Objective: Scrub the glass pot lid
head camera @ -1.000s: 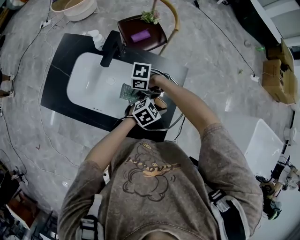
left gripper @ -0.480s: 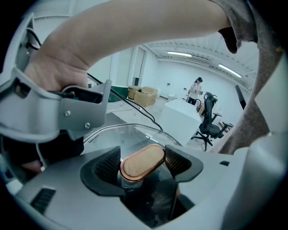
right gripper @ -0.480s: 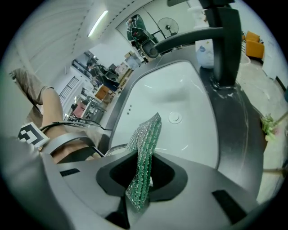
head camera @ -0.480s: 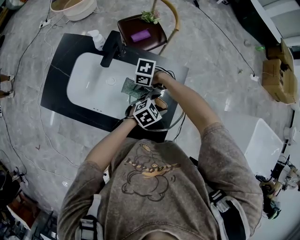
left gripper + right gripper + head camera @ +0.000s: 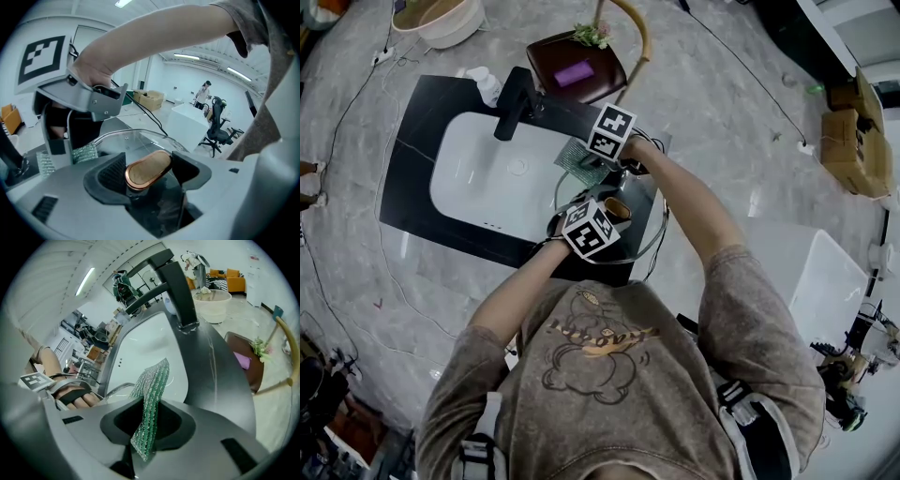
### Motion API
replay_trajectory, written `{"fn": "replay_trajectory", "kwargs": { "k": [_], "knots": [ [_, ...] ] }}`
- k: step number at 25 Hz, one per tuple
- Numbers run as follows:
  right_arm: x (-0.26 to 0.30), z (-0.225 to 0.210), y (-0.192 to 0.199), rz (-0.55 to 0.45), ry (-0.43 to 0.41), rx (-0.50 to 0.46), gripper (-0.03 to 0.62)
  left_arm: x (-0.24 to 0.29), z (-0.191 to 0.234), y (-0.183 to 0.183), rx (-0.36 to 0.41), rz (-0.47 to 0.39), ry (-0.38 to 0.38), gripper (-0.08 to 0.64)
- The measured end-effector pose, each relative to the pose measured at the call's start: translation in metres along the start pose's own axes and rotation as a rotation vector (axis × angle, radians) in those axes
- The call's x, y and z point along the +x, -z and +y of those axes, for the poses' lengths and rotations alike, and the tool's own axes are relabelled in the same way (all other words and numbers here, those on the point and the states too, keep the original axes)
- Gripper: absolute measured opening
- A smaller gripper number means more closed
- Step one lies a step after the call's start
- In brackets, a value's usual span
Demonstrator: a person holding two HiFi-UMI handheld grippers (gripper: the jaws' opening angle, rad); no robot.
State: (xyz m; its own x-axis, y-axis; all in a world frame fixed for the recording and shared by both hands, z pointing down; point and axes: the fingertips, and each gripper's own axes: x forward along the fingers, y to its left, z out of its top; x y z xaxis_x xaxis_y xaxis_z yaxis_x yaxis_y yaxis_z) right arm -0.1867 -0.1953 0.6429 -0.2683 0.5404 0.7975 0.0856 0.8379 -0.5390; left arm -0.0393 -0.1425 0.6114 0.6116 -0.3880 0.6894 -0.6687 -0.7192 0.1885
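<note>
The glass pot lid is held tilted over the right end of the black counter, beside the white sink. My left gripper is shut on the lid's wooden, copper-rimmed knob, with the glass spreading out beyond the jaws. My right gripper is shut on a green scrub pad, which sticks up between its jaws. In the head view the scrub pad hangs at the lid's far rim, above the sink's right end. The lid's rim curves just left of the pad.
A black faucet stands at the sink's far side with a soap bottle beside it. Behind the counter are a dark stool and a bowl. Cables cross the floor. A white box stands to the right.
The right gripper has carried the scrub pad away from the lid's middle toward its far rim, up and to the right. The left gripper keeps its hold on the knob.
</note>
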Motion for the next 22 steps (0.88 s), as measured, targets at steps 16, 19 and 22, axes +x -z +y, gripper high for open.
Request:
{"fn": "replay_trajectory", "kwargs": {
  "k": [16, 19, 22],
  "knots": [
    [-0.05, -0.046, 0.053, -0.182, 0.1, 0.217, 0.083, 0.002, -0.001, -0.002, -0.008, 0.007, 0.007, 0.31],
    [-0.058, -0.052, 0.067, -0.216, 0.109, 0.259, 0.083, 0.002, -0.001, -0.002, -0.009, 0.009, 0.008, 0.31],
    [-0.064, -0.056, 0.08, -0.241, 0.123, 0.288, 0.083, 0.002, 0.0, -0.002, -0.008, 0.011, 0.008, 0.31]
  ]
}}
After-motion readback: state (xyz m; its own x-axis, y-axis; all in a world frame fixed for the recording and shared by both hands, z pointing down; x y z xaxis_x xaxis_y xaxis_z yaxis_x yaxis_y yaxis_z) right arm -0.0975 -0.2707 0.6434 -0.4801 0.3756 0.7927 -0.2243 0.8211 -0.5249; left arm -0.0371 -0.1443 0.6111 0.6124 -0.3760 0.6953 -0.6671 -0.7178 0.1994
